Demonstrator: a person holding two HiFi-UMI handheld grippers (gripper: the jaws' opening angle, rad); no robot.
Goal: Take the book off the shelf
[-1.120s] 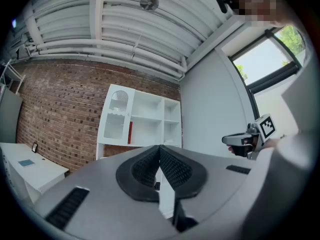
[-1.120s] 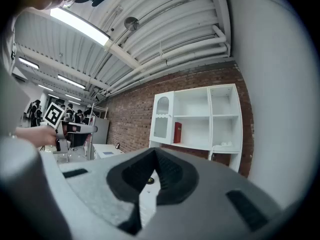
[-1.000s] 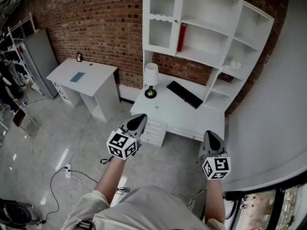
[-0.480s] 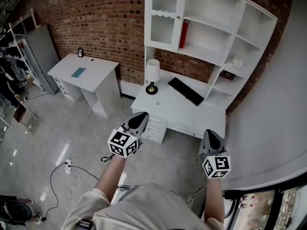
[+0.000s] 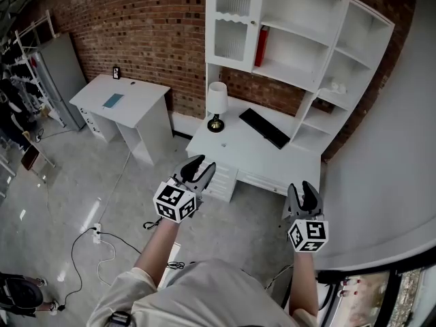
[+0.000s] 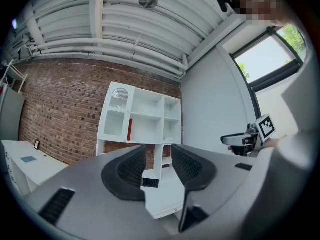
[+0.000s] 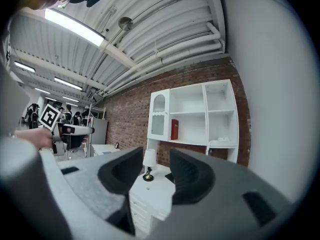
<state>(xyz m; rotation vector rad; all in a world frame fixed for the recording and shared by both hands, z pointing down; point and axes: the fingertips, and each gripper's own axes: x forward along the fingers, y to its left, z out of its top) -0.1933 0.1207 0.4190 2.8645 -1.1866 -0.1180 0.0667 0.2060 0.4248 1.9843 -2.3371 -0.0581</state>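
A red book (image 5: 260, 46) stands upright on the upper shelf of a white shelf unit (image 5: 354, 39), beside its glass-door cabinet; it also shows as the red book (image 7: 174, 129) and the red book (image 6: 129, 129) in the gripper views. My left gripper (image 5: 201, 168) hovers over the floor in front of the white desk (image 5: 238, 157), its jaws opening with nothing between them. My right gripper (image 5: 304, 191) hangs off the desk's front right corner, jaws also opening and empty. Both are far from the book.
On the desk stand a white lamp (image 5: 216, 105) and a black keyboard (image 5: 264, 129). A second white desk (image 5: 117, 101) sits at the left by the brick wall. Cables and a power strip (image 5: 95, 238) lie on the floor. A grey wall (image 5: 395, 148) bounds the right.
Both grippers' jaws were shut in the earlier frames and now stand apart. The view has shifted slightly; the hands stay in nearly the same place.
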